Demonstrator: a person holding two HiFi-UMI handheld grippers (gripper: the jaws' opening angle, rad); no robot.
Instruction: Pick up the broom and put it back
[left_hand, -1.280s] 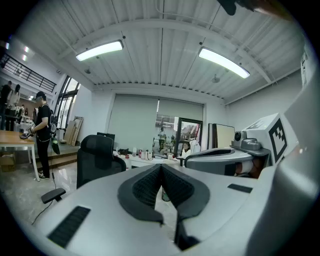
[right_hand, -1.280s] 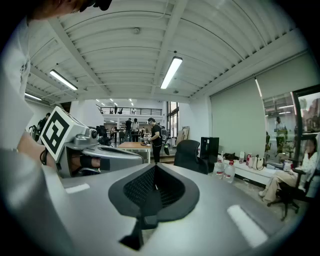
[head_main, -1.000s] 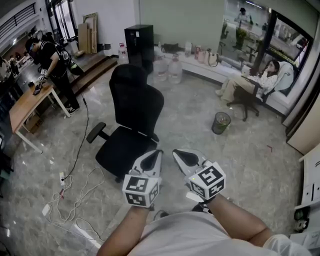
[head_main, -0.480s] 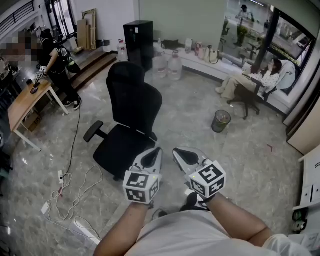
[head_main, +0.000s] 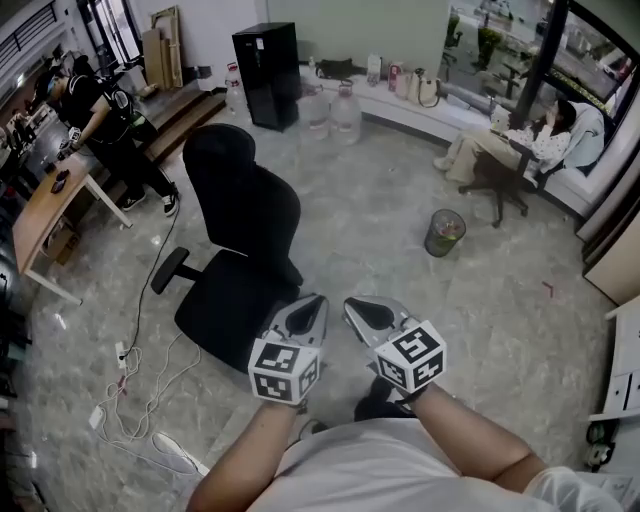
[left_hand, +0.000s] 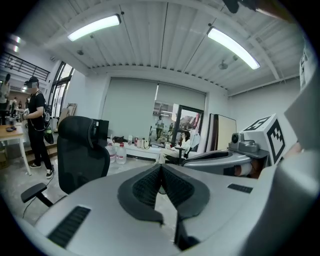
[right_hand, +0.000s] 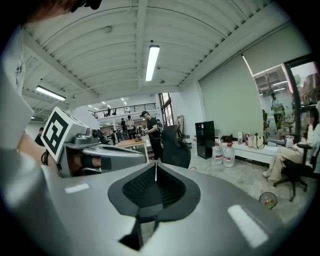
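Note:
No broom shows in any view. My left gripper (head_main: 317, 301) and right gripper (head_main: 351, 304) are held side by side in front of the person's chest, pointing forward over the marble floor. In the left gripper view the left gripper (left_hand: 161, 168) has its pads meeting at the tips, with nothing between them. In the right gripper view the right gripper (right_hand: 155, 169) shows only a hairline slit between its pads; its jaws are just opening, and nothing is between them.
A black office chair (head_main: 245, 250) stands just ahead and left of the grippers. Cables and a power strip (head_main: 135, 390) lie on the floor at left. A wire waste bin (head_main: 444, 232) stands to the right, near a seated person (head_main: 510, 150). Another person (head_main: 105, 120) stands by a wooden desk (head_main: 45, 215).
The head view has moved forward across the room: the chair and bin sit lower and nearer. Both grippers travelled along with it, keeping their side-by-side place, jaws together.

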